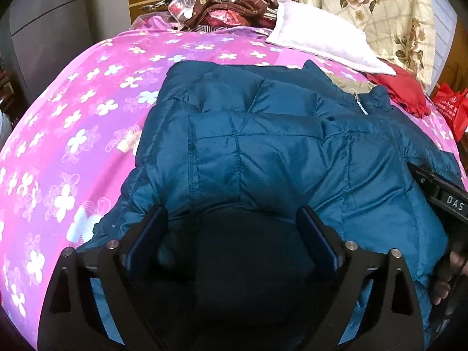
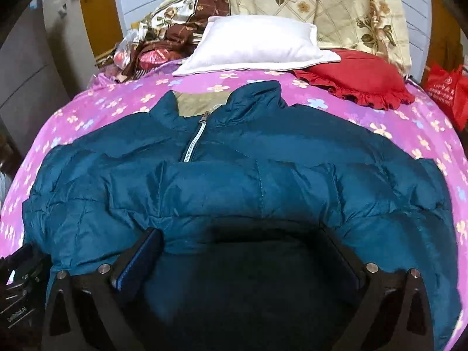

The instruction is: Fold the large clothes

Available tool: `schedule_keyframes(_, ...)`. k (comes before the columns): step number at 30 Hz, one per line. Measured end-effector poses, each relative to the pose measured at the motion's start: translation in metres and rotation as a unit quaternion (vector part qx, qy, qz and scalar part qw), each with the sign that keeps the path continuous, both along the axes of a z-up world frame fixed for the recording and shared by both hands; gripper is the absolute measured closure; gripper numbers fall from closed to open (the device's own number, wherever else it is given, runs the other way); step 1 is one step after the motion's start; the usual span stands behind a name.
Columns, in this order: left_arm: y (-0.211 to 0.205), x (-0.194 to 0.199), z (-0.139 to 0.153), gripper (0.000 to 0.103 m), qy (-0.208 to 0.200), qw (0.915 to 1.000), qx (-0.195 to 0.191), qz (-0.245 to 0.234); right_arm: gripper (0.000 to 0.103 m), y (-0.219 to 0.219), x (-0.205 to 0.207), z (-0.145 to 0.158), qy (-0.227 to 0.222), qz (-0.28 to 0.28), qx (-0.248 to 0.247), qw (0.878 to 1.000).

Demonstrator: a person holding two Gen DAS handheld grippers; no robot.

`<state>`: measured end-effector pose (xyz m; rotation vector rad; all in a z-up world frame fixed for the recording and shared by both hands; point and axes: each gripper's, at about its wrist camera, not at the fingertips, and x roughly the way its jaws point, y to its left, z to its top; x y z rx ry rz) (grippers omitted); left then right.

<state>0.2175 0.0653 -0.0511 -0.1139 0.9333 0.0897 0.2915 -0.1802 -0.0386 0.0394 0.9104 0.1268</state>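
Teal jacket [image 1: 263,152] under open left claw [image 1: 234,222]

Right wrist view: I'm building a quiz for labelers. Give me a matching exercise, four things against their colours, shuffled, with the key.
Things:
1. jacket
2. pillow
3. cushion
4. bedsheet

Colours:
A. red
B. pink with flowers
C. teal
D. white

Pairs: 1-C, 2-D, 3-A, 4-B

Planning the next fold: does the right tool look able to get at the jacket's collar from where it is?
Probably yes. The right tool stands open over the teal jacket, and nothing lies between it and the collar; the white pillow sits beyond.
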Motion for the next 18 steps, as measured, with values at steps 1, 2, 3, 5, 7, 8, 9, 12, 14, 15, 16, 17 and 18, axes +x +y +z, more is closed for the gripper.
schedule_keyframes(1,0.0,0.001,-0.001,0.006,0.003,1.0,-0.001,0.0,0.0,0.0,-0.001,-0.001,-0.001,0.0,0.003,1.0)
schedule_keyframes(2,0.001,0.001,-0.001,0.006,0.004,1.0,-0.002,0.0,0.0,-0.003,-0.002,-0.002,-0.002,0.0,0.005,1.0)
schedule_keyframes(3,0.002,0.002,-0.002,0.004,0.007,1.0,-0.007,0.001,0.0,-0.003,-0.003,-0.001,-0.003,0.0,0.007,1.0)
schedule_keyframes(5,0.003,0.003,-0.003,0.0,0.01,0.9997,-0.02,0.002,0.0,-0.004,-0.005,-0.003,-0.008,0.0,0.01,1.0)
schedule_keyframes(7,0.005,0.003,-0.004,0.0,0.012,0.9995,-0.03,0.001,0.0,-0.004,-0.007,-0.002,-0.009,0.001,0.009,1.0)
schedule_keyframes(8,0.004,0.003,-0.004,0.0,0.012,0.9995,-0.028,0.001,0.0,-0.003,-0.005,-0.002,-0.005,0.001,0.005,1.0)
schedule_keyframes(9,0.003,0.002,-0.004,0.0,0.012,0.9996,-0.024,0.0,0.0,-0.001,-0.002,0.0,-0.001,0.003,0.0,1.0)
schedule_keyframes(12,0.005,-0.004,0.007,0.001,0.0,0.9997,-0.018,0.018,0.001,-0.002,-0.004,0.016,0.013,0.006,-0.011,1.0)
schedule_keyframes(14,0.004,-0.017,0.027,0.001,-0.047,0.9986,-0.011,0.022,0.002,-0.014,-0.021,0.041,-0.03,0.007,0.0,1.0)
schedule_keyframes(15,0.001,-0.023,0.038,0.001,-0.073,0.9971,0.001,0.02,0.002,-0.025,-0.032,0.053,-0.054,0.005,0.009,0.999)
schedule_keyframes(16,-0.004,-0.028,0.046,0.001,-0.095,0.9954,0.011,0.013,0.002,-0.034,-0.039,0.059,-0.065,0.002,0.018,0.998)
schedule_keyframes(17,-0.008,-0.031,0.05,0.001,-0.108,0.994,0.015,0.003,0.002,-0.052,-0.048,0.067,-0.069,-0.001,0.031,0.997)
schedule_keyframes(18,-0.016,-0.034,0.053,0.001,-0.118,0.9928,0.018,-0.016,0.002,-0.065,-0.054,0.069,-0.066,-0.002,0.038,0.997)
